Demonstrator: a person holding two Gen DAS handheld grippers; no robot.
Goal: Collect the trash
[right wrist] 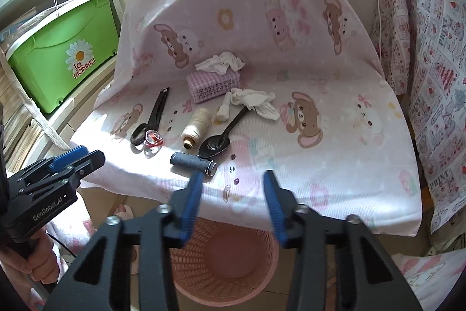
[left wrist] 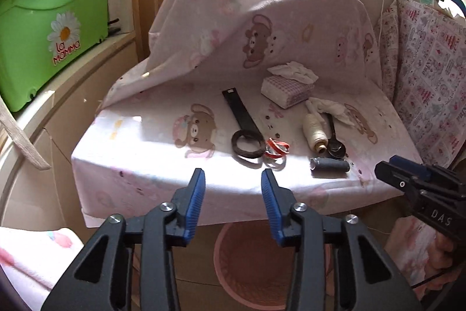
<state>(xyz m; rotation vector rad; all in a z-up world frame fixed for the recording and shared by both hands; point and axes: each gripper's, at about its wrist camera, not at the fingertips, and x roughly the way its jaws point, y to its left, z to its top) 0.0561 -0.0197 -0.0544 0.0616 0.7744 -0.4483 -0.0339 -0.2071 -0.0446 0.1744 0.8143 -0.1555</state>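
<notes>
Two hand-held tongs hover side by side over the near edge of a desk draped in a pink cloth point(right wrist: 335, 95) printed with cartoon bears. Both tilt downward toward the desktop.

The left tongs point(left wrist: 233, 179) have their blue-padded jaws parted, with nothing between them — only the cloth edge shows in the gap. In the right wrist view the same tool appears at the lower left, gripped from below by a person's hand point(right wrist: 35, 258).

The right tongs point(right wrist: 234, 179) also stand parted and empty, their tips just short of a grey spool of thread point(right wrist: 192, 162) lying at the desk's front edge. In the left wrist view this tool enters from the right.

The trash lies further back on the desk: one crumpled white tissue point(right wrist: 221, 63) sits on top of a pink checked tissue pack point(right wrist: 212, 85), and a second crumpled tissue point(right wrist: 256, 102) rests just in front of the pack, over the handle of a black spoon point(right wrist: 221, 140). Neither tool touches them.

Also on the cloth — black scissors point(right wrist: 151, 115), a red-and-white strip point(right wrist: 153, 137) beside their handles, a cream thread cone point(right wrist: 196, 127) and a small white roll point(right wrist: 224, 108).

A pink mesh wastebasket point(right wrist: 224, 258) stands on the floor beneath the desk's front edge, directly under the tongs. A green storage bin point(right wrist: 67, 57) with a daisy sticker sits on a shelf at the left.
</notes>
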